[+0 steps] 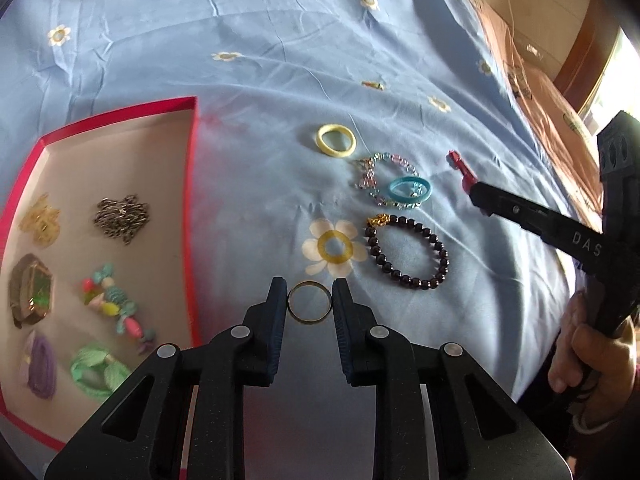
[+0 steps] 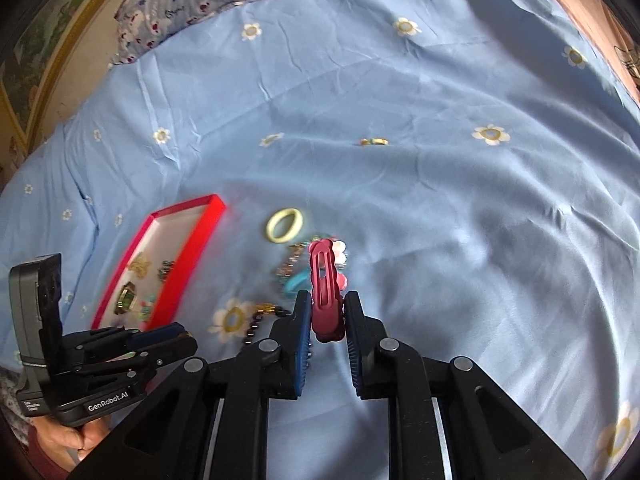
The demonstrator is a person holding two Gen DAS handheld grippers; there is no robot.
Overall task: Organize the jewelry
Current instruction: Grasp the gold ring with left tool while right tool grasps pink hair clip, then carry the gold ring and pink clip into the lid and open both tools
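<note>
A light blue bedsheet with printed daisies (image 1: 280, 60) covers the whole work surface. On its left side lies a shallow red cardboard box with a pale inside (image 1: 192, 200), and it already holds several sorted pieces: a dark chain, a yellowish chain, a watch, a coloured bead string, a green bracelet and a purple piece. Loose on the sheet, well apart from the box, lie a dark round-bead bracelet (image 1: 408, 252), a clear crystal bracelet (image 1: 380, 172), a blue ring-shaped bangle (image 1: 410, 190) on top of it, and a pale yellow bangle (image 1: 336, 141).

The left gripper (image 1: 310, 304) pinches a thin gold metal ring (image 1: 310, 303) by its two outer sides, and the ring faces the camera like an open circle. The right gripper (image 2: 327, 320) pinches a dark red metal snap hair clip (image 2: 325, 284) at its wider end. The long axis of the clip runs along the fingers, and its narrow end points forward and away from the gripper, over the crystal bracelet.

The step in hand appears to be the lift after both grasps. The next move probably calls for carrying each piece to a free spot inside the box and then releasing it. The ring is held only at its thin edge, so it could slip or twist if the hand moves quickly.
</note>
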